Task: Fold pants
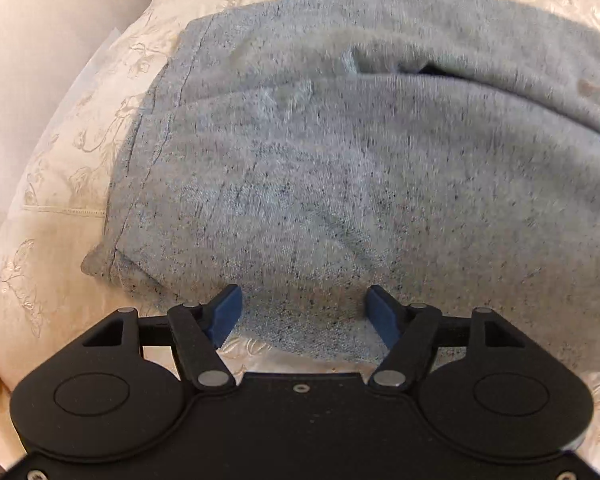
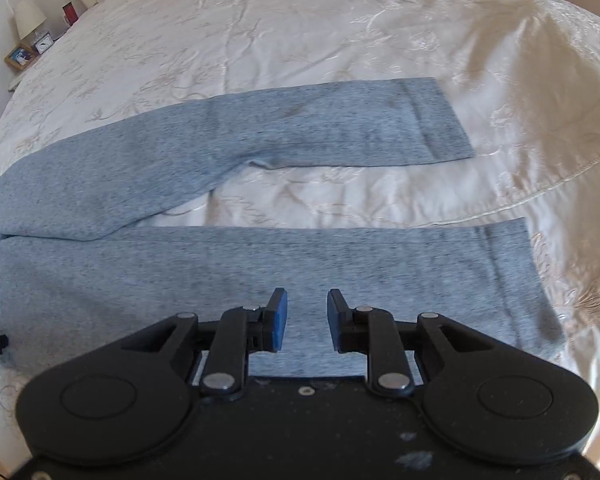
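Observation:
Grey heathered pants (image 2: 180, 256) lie spread on a cream bedspread (image 2: 260, 20). In the right wrist view both legs run to the right, the far leg (image 2: 340, 124) angled away from the near leg (image 2: 380, 264). My right gripper (image 2: 307, 320) hovers over the near leg, jaws parted, nothing between its blue pads. In the left wrist view the waist end (image 1: 340, 160) fills the frame, with the waistband seam (image 1: 148, 152) at the left. My left gripper (image 1: 302, 312) is wide open above the near edge of the cloth, gripping nothing.
A nightstand at the far left holds a lamp (image 2: 29, 18), a small clock (image 2: 43, 43) and a picture frame (image 2: 20, 56). The bed's edge (image 1: 4, 240) curves down at the left in the left wrist view. Bedspread stretches beyond the pants.

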`<state>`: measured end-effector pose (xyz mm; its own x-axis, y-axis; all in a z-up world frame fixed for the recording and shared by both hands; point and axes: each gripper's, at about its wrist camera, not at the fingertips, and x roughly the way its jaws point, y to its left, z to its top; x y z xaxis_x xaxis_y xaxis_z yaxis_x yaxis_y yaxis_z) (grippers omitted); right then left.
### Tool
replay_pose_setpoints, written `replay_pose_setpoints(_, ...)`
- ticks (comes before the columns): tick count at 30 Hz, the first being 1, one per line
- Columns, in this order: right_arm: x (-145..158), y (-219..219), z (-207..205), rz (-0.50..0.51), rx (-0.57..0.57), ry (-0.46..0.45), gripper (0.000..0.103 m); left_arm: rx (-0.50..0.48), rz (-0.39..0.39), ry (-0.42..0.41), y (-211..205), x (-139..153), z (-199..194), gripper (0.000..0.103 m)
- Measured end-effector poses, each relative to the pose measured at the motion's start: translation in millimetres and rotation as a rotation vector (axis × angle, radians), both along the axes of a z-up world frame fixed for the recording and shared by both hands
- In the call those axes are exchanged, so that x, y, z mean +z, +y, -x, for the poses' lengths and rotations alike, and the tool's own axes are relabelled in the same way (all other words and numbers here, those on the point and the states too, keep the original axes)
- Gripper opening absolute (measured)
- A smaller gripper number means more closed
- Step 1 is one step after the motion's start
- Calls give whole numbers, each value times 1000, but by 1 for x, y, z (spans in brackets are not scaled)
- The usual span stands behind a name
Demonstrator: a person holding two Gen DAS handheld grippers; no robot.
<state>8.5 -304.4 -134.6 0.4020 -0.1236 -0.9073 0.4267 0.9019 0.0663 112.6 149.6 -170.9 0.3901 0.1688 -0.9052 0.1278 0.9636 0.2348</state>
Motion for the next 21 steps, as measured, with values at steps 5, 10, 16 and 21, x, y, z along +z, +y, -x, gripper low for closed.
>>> replay_pose_setpoints(5,6,42,-23,-22,8,-13,24,-58,35,-82,-2,24,-41,70)
replay_pose_setpoints(10,5,52,-57,-22,-21,-27,24,-137,105,-45,-27,23,-105,69)
replay_pose_setpoints(16,7,30,-83,-33,-118,-36,24,-299,8,11,-87,-17,-138,69)
replay_pose_setpoints(21,0,14,-93,-14,-102,-38,24,-175,52,50,-98,-30,-177,70)
